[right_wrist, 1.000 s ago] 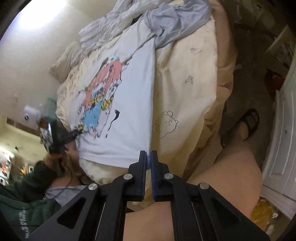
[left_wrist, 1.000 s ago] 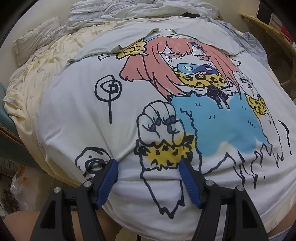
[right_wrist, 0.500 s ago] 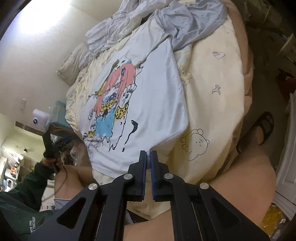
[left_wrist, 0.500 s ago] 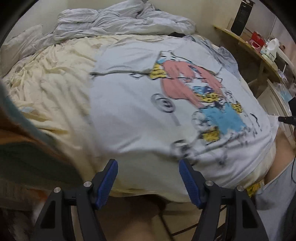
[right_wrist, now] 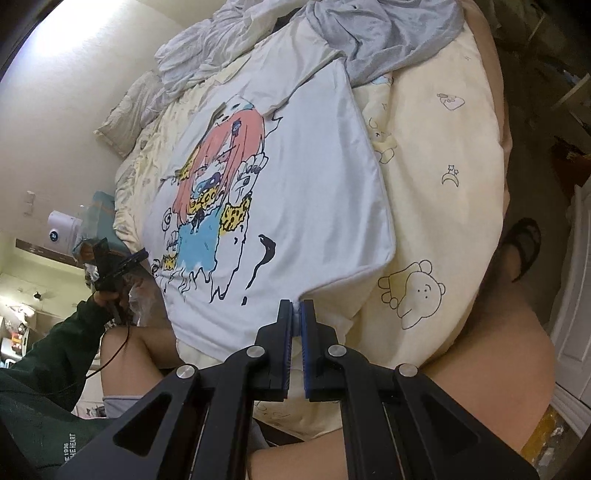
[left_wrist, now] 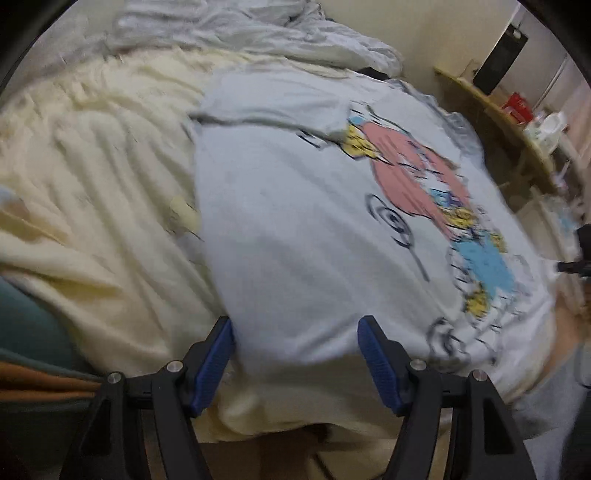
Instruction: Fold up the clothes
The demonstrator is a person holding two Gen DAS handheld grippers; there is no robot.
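A white T-shirt [right_wrist: 295, 192] with a big cartoon print lies spread flat, print up, on a bed covered by a cream sheet [right_wrist: 443, 155] dotted with small bear and moon drawings. In the right wrist view the shirt fills the middle of the bed, its collar end toward 12 o'clock and its hem toward 6. One sleeve is folded over the chest near 1 o'clock. A grey garment [right_wrist: 388, 33] is heaped past the collar at 1 o'clock, its edge just touching the shirt, and a crumpled pale duvet [right_wrist: 207, 51] sits at 11 o'clock.

The right tongs [right_wrist: 296, 314] are pressed together on a pinch of white cloth at the shirt's hem corner, which is lifted a little off the sheet into a small peak. A bare knee [right_wrist: 509, 350] shows at 4 o'clock and a sandalled foot [right_wrist: 522, 247] on the floor at 3 o'clock.

The left tongs [left_wrist: 295, 350] stand spread wide with nothing between the blue pads [left_wrist: 212, 365]; in the blurred left wrist view they hover over the shirt's other hem corner, at the bed edge, without touching the cloth as far as can be told. In the right wrist view these tongs appear at 9 o'clock, gripped by a hand [right_wrist: 105, 295] in a dark green sleeve [right_wrist: 51, 362]. A wooden shelf [left_wrist: 491, 107] with small items stands at 2 o'clock in the left view.
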